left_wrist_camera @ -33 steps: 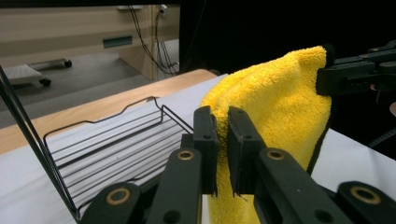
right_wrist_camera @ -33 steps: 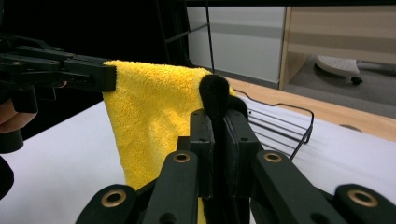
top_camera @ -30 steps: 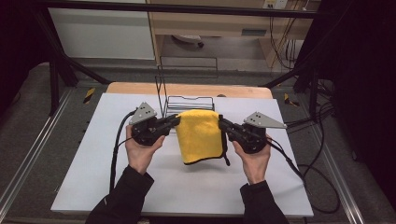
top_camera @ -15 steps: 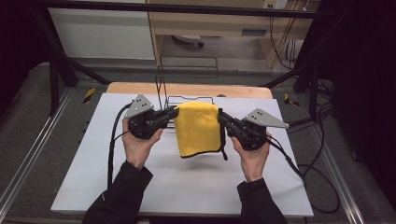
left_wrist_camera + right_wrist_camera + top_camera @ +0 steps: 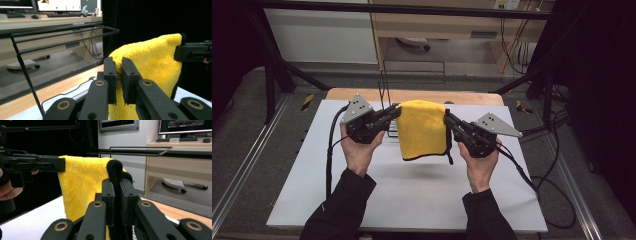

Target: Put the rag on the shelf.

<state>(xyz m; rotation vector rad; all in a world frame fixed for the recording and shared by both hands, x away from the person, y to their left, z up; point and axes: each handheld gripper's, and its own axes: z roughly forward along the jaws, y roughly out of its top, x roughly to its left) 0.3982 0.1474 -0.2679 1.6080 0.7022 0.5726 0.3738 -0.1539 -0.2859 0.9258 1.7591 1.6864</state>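
My left tongs (image 5: 396, 113) pinched the fluffy yellow microfibre cloth (image 5: 423, 129) | right tongs (image 5: 449, 120) clamped its black-trimmed corner | gripper views revealed monitors; high view, white worktop (image 5: 412, 195).

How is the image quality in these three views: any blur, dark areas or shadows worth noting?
High view: sharp and evenly lit on the white table, dark at both edges; the yellow cloth casts a faint shadow below it. Left gripper view: cloth pile crisp, black void behind it, monitors upper left blown out. Right gripper view: jaws slightly soft up close, left side dark.
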